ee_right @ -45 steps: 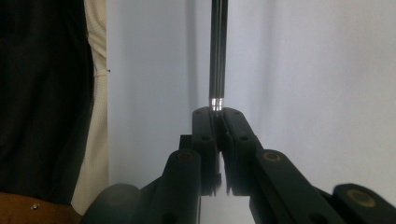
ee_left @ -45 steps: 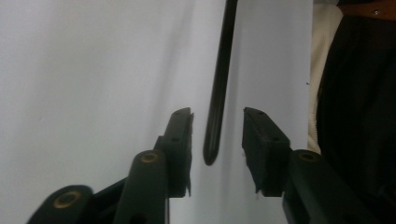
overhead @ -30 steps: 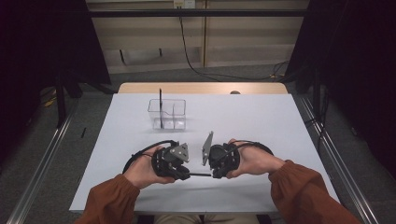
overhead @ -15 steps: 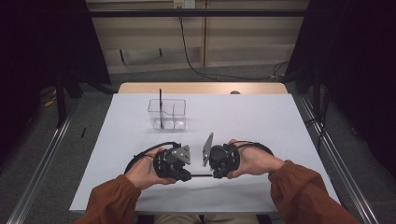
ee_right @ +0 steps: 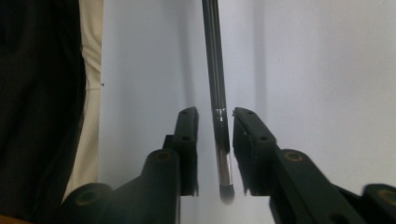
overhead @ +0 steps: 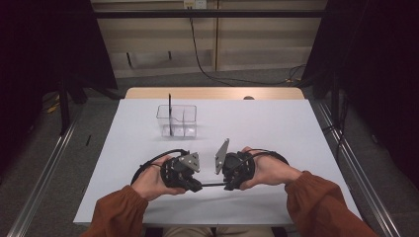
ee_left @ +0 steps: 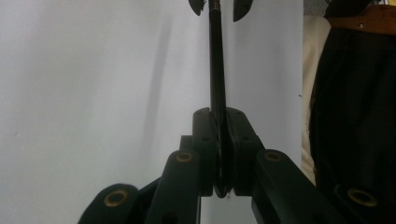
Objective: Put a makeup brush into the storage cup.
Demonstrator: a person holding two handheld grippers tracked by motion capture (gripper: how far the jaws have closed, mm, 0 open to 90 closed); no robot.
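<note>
**Inspector:** Start at the left. What is the left gripper [overhead: 193,183] doing?

**Assistant:** Its jaws are clamped together on one end of a thin black pen [ee_left: 216,70]. In the left gripper view the shaft runs straight out from between the pads towards the other gripper. From above, the pen [overhead: 213,184] lies level between the two hands, just above the near part of the white table [overhead: 276,123].

**Inspector:** And the right gripper [overhead: 228,184]?

**Assistant:** Its jaws stand apart, one on either side of the pen's other end [ee_right: 221,140]. A gap shows on each side, so I judge it is not gripping.

**Inspector:** How should this handover be done well?

**Assistant:** My judgement: keep the left clamp firm and the shaft level, centre the tip between the right pads, close squarely, and release the left only once the right has hold. A slim round shaft could roll or slip out of a skewed grip.

**Inspector:** Materials?

**Assistant:** The pen is smooth, glossy and cylindrical, with a pale ring and a rounded tip at the right gripper's end. The pads are matt black and flat. The table is plain and matt. Further back stands a clear, rigid, partitioned container [overhead: 177,120], with a second dark stick [overhead: 170,112] upright in its left compartment.
</note>
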